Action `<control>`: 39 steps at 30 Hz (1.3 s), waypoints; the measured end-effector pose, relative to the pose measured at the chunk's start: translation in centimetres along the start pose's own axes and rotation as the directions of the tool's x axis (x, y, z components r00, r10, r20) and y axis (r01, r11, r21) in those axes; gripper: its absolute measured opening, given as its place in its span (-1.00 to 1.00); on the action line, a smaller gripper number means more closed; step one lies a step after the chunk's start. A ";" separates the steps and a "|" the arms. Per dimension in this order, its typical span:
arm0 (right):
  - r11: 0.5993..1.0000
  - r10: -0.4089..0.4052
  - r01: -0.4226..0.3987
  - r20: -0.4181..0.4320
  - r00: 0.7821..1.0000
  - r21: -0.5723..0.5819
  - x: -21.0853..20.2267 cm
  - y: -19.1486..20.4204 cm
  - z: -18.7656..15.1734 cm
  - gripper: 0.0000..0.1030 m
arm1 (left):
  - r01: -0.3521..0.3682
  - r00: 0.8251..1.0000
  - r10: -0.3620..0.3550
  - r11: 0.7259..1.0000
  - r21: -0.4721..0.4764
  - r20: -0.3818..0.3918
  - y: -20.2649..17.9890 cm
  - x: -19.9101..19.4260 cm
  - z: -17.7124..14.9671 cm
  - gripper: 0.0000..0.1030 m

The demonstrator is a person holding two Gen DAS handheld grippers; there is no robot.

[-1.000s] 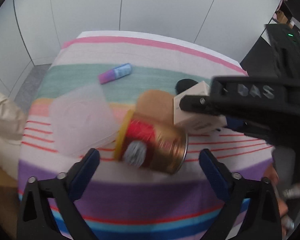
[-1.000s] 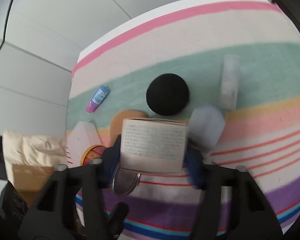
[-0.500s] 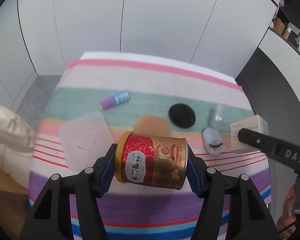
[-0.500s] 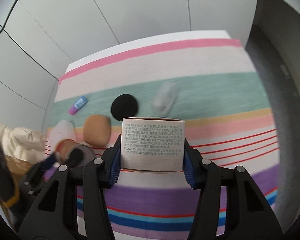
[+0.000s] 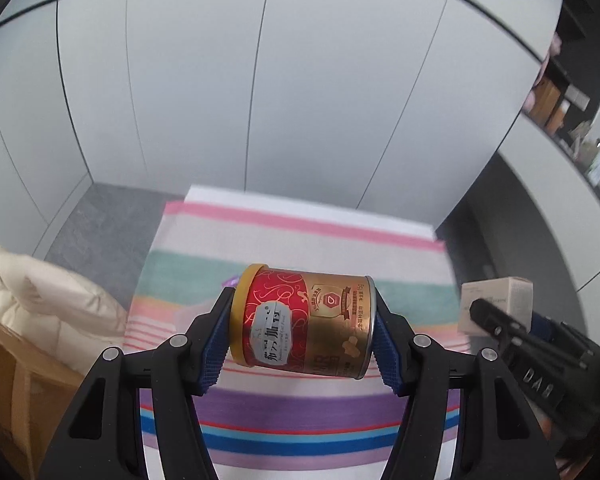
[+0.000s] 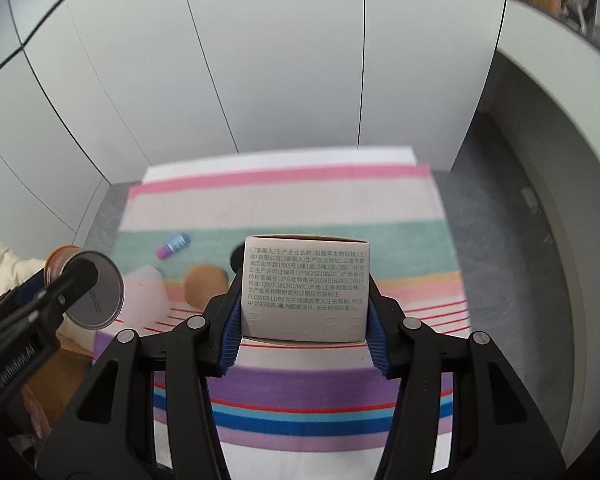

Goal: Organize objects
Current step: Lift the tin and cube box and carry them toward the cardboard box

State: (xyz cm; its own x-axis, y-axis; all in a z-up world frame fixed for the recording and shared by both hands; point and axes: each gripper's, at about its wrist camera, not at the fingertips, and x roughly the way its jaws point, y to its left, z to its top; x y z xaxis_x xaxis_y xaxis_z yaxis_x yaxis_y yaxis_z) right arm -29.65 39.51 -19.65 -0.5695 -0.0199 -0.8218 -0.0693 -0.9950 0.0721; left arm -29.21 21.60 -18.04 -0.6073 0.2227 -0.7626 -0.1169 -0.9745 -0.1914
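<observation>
My left gripper (image 5: pixel 303 334) is shut on a red and gold tin can (image 5: pixel 302 320) with a yellow lid, held on its side well above the striped table (image 5: pixel 300 240). My right gripper (image 6: pixel 303 320) is shut on a beige carton box (image 6: pixel 304 290) printed with small text, also held above the table. The can's metal bottom shows in the right wrist view (image 6: pixel 94 290) at the left. The box shows in the left wrist view (image 5: pixel 496 300) at the right.
On the striped cloth (image 6: pixel 284 200) lie a small purple and blue tube (image 6: pixel 173 245), a tan oval pad (image 6: pixel 205 284), a translucent plastic lid (image 6: pixel 146 294) and a black round object (image 6: pixel 236 258) half hidden behind the box. A cream jacket (image 5: pixel 28 300) lies at the left.
Both grippers have lifted up and back from the table with the can and the box. The table now looks smaller and farther off.
</observation>
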 end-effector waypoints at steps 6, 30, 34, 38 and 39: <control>0.999 -0.023 0.026 0.083 0.996 -0.028 -8.2 1.0 2.2 0.04 | -0.035 0.999 0.033 0.997 0.063 0.040 -2.3 -7.1 2.8 0.22; 0.996 0.044 -0.020 0.263 0.964 -0.092 -30.8 4.8 -0.9 0.04 | -0.087 0.976 0.071 0.994 0.071 0.208 -1.1 -31.1 -0.6 0.22; 0.994 0.071 -0.043 0.281 0.957 -0.104 -33.3 5.3 -3.5 0.04 | -0.065 0.970 0.042 0.994 0.088 0.240 -1.4 -34.2 -3.5 0.22; 0.992 0.096 -0.067 0.288 0.953 -0.110 -34.6 5.3 -6.0 0.04 | -0.105 0.959 0.075 0.990 0.094 0.274 -1.6 -36.0 -6.1 0.22; 0.992 0.099 -0.071 0.287 0.953 -0.108 -34.8 5.3 -6.8 0.04 | -0.110 0.957 0.080 0.989 0.094 0.279 -1.6 -36.4 -6.7 0.22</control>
State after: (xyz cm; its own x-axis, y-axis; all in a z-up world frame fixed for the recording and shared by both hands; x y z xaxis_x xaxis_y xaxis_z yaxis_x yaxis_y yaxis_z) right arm -4.57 34.28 5.49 -0.7845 -0.0894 -0.6136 0.0599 -0.9959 0.0685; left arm -1.67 15.20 5.88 -0.8097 0.1280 -0.5728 -0.1232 -0.9913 -0.0474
